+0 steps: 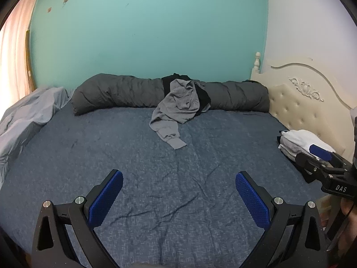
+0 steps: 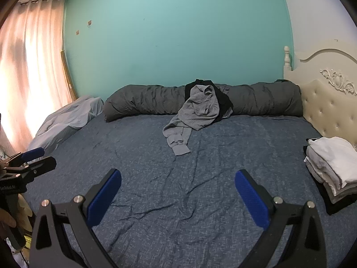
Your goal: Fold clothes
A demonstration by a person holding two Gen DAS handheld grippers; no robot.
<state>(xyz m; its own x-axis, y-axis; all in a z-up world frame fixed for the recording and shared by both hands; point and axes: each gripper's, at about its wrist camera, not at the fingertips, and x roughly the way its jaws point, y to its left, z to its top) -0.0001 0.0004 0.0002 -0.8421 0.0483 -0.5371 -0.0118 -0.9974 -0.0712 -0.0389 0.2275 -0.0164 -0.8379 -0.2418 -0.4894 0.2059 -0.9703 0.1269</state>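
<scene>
Black garment [image 2: 223, 97] under grey top [image 2: 198, 109]

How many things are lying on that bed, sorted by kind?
Loose clothes: 2, a grey sweatshirt and a black garment beneath it
Folded stack: 1
Rolled dark duvet: 1
Light blue bedding: 1
Total: 5

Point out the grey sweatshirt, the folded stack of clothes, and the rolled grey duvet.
grey sweatshirt [image 1: 178, 107]: left wrist view, on its crumpled body.
folded stack of clothes [image 2: 332, 163]: right wrist view, on the white top garment.
rolled grey duvet [image 2: 142, 100]: right wrist view, on its left half.
</scene>
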